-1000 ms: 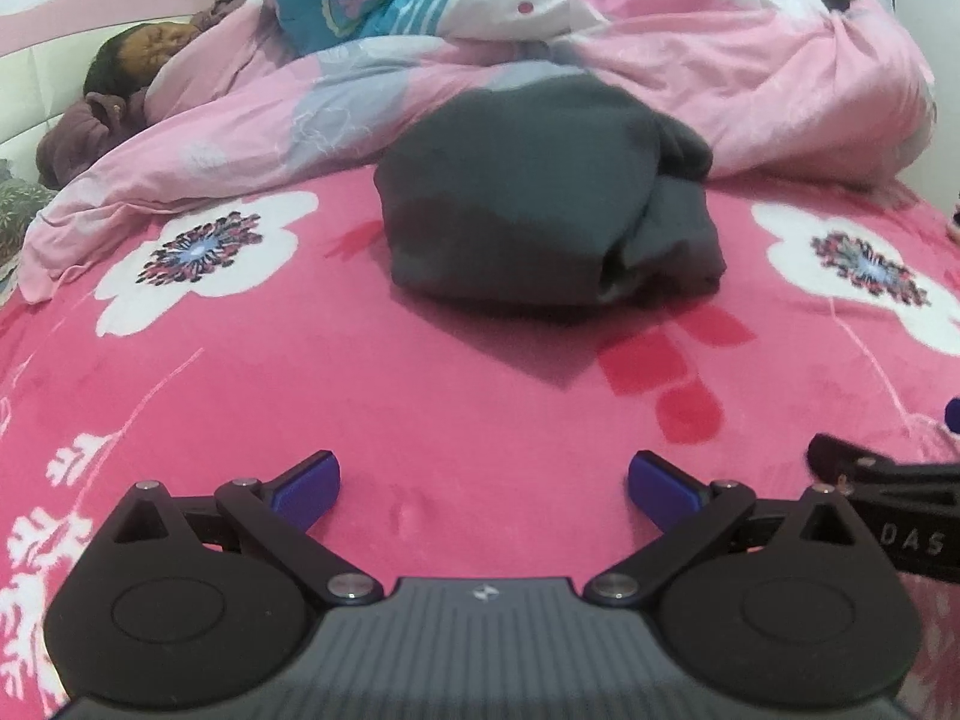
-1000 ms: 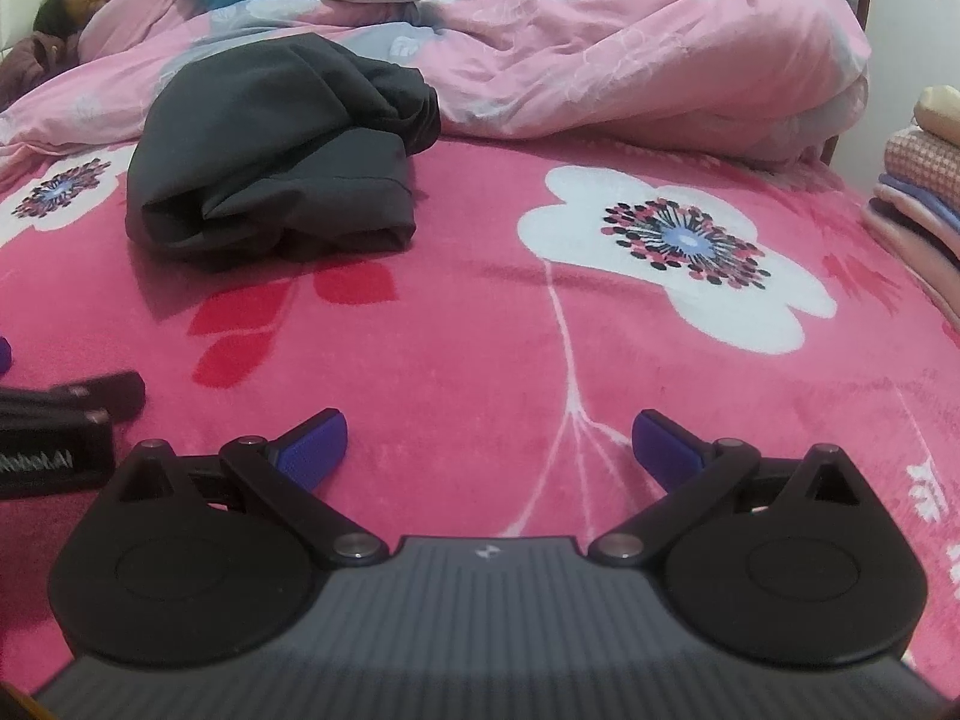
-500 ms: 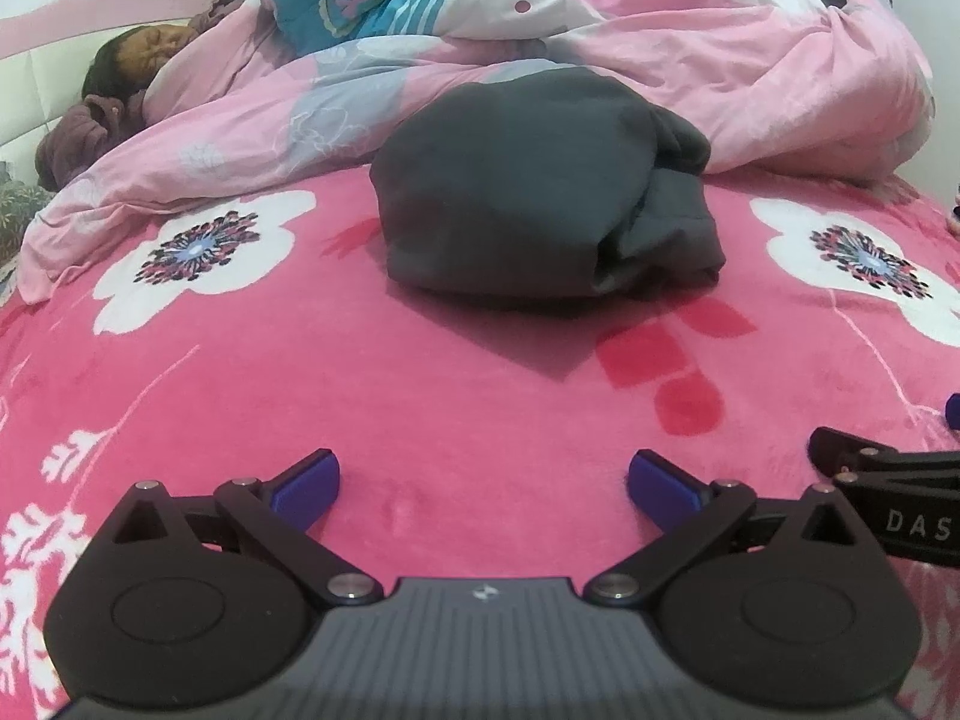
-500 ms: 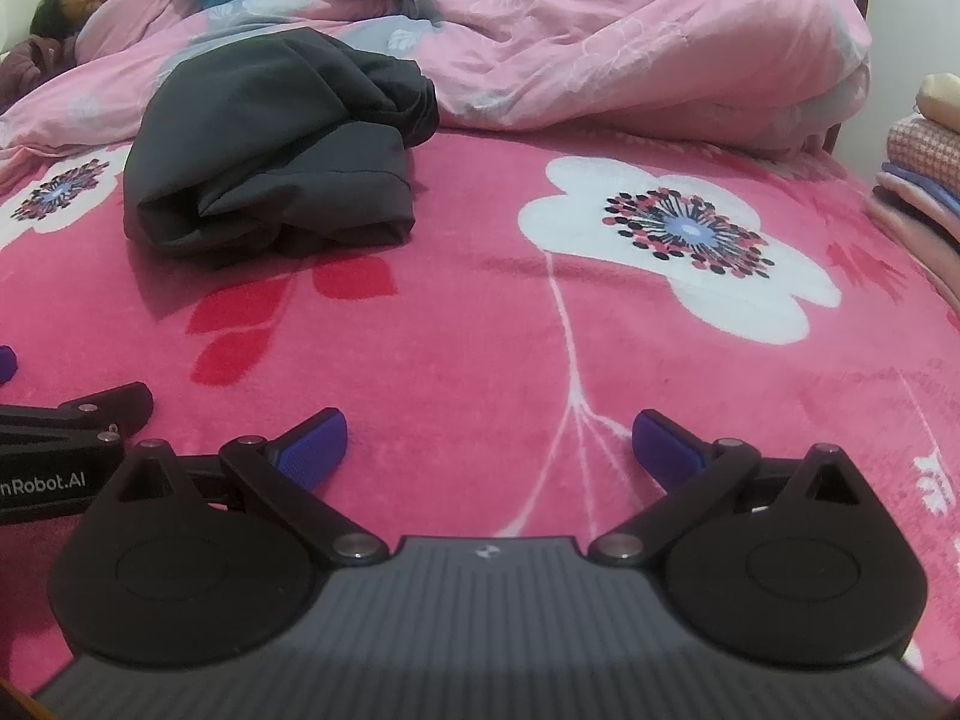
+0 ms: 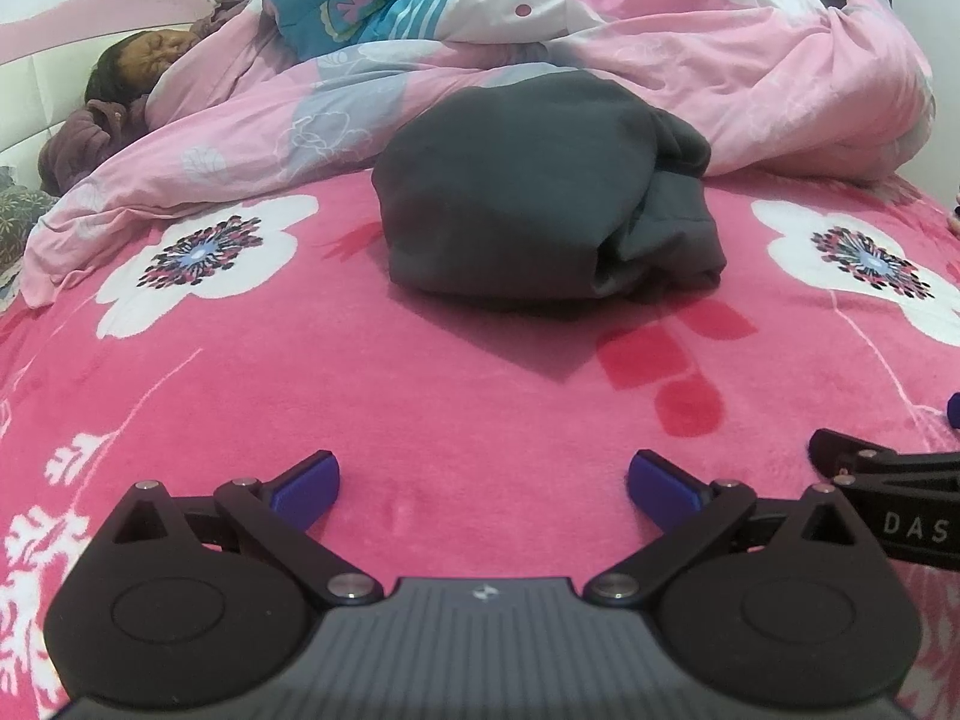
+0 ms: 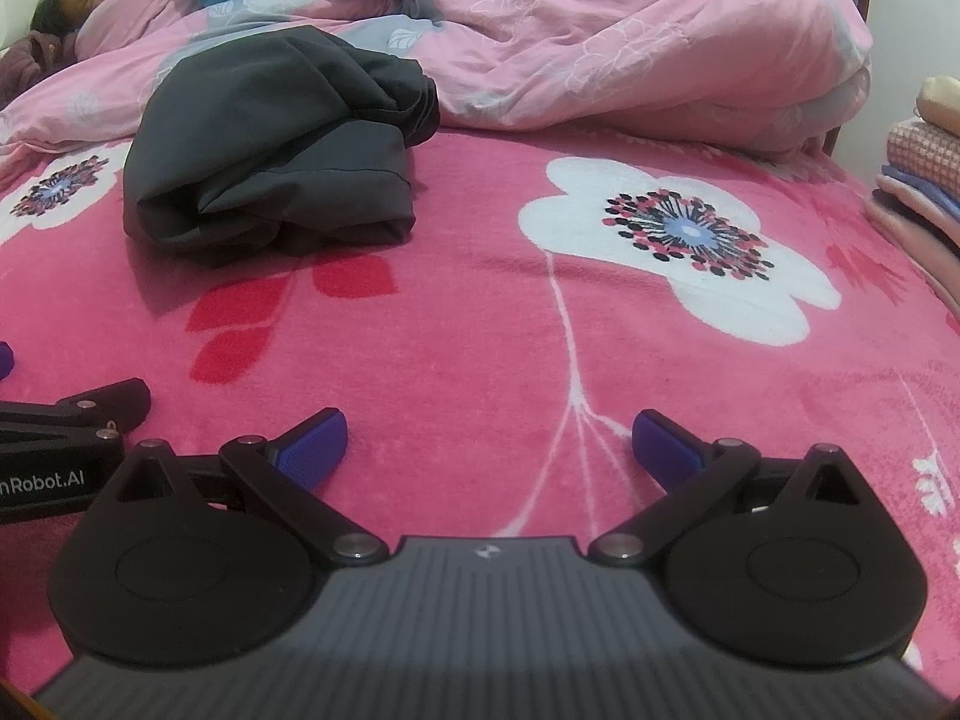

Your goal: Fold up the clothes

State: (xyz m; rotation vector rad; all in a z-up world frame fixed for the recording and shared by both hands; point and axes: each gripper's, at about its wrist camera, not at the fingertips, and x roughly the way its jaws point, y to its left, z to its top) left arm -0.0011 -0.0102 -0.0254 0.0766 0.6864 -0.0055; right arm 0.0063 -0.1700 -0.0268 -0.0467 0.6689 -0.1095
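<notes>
A dark grey garment [image 5: 540,192] lies folded in a thick bundle on the pink flowered blanket [image 5: 360,372], straight ahead in the left wrist view. In the right wrist view the same garment [image 6: 270,144] sits at the upper left. My left gripper [image 5: 483,489] is open, low over the blanket, well short of the bundle, nothing between its blue pads. My right gripper [image 6: 489,441] is open too, beside the left one and to the right of the garment, over bare blanket. Each gripper's side shows at the edge of the other's view.
A rumpled pink quilt [image 5: 720,60] lies heaped behind the garment. A person [image 5: 144,60] lies under it at the far left. A stack of folded textiles [image 6: 918,162] stands at the right edge of the bed. White flower prints mark the blanket.
Both grippers have drifted slightly back and down from the folded garment; both stay open. The garment has not moved.
</notes>
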